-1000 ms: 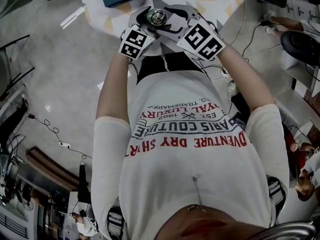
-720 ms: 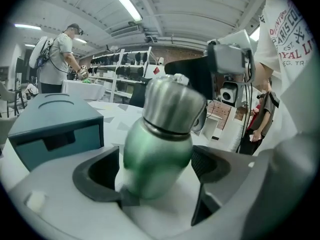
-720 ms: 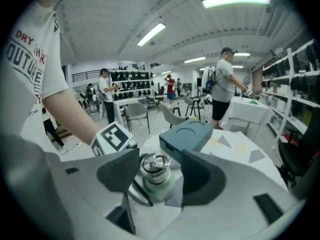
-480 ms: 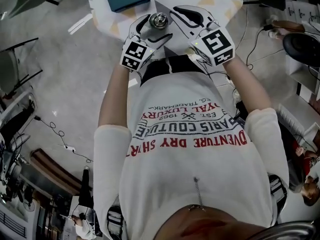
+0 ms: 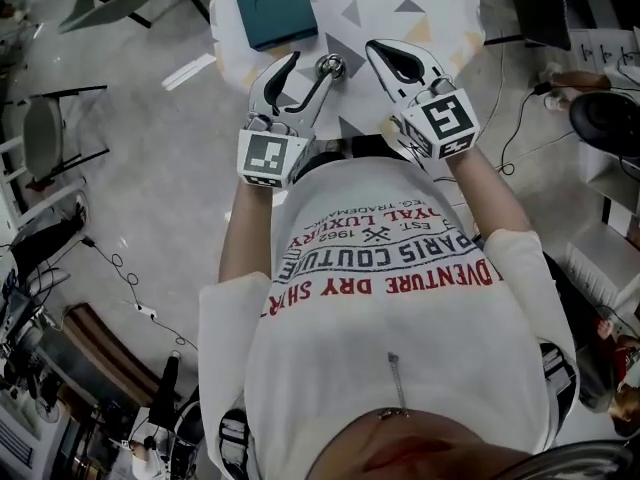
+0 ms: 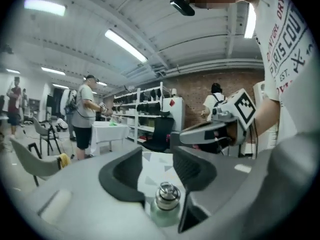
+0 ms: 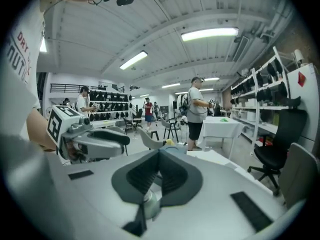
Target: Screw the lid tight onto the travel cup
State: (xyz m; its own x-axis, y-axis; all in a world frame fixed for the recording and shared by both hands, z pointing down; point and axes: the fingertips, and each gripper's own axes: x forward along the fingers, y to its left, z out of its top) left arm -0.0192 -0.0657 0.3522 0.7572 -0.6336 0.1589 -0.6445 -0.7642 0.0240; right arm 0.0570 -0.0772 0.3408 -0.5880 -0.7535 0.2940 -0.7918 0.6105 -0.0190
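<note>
The metal travel cup [image 5: 331, 65] stands on the white table [image 5: 440, 8] with its knobbed lid on. My left gripper [image 5: 308, 66] hovers just before it; the right finger's tip lies against the lid's outline while the jaws are closing. In the left gripper view the cup [image 6: 166, 200] shows low between the jaws of that gripper [image 6: 157, 161], with the pads off it. My right gripper [image 5: 380, 48] is to the right of the cup, shut and holding nothing. In the right gripper view its closed jaws [image 7: 159, 155] hide all but a silvery bit of the cup [image 7: 150, 203].
A teal box [image 5: 272, 3] lies at the far left of the triangle-patterned table. Grey floor, chairs [image 5: 45, 133] and cables surround it. People stand by shelves and a white-clothed table [image 7: 220, 126] in the background.
Both grippers have drawn back from the cup's lid toward the person. The right jaws went from wide around the lid to shut. The left jaws narrowed.
</note>
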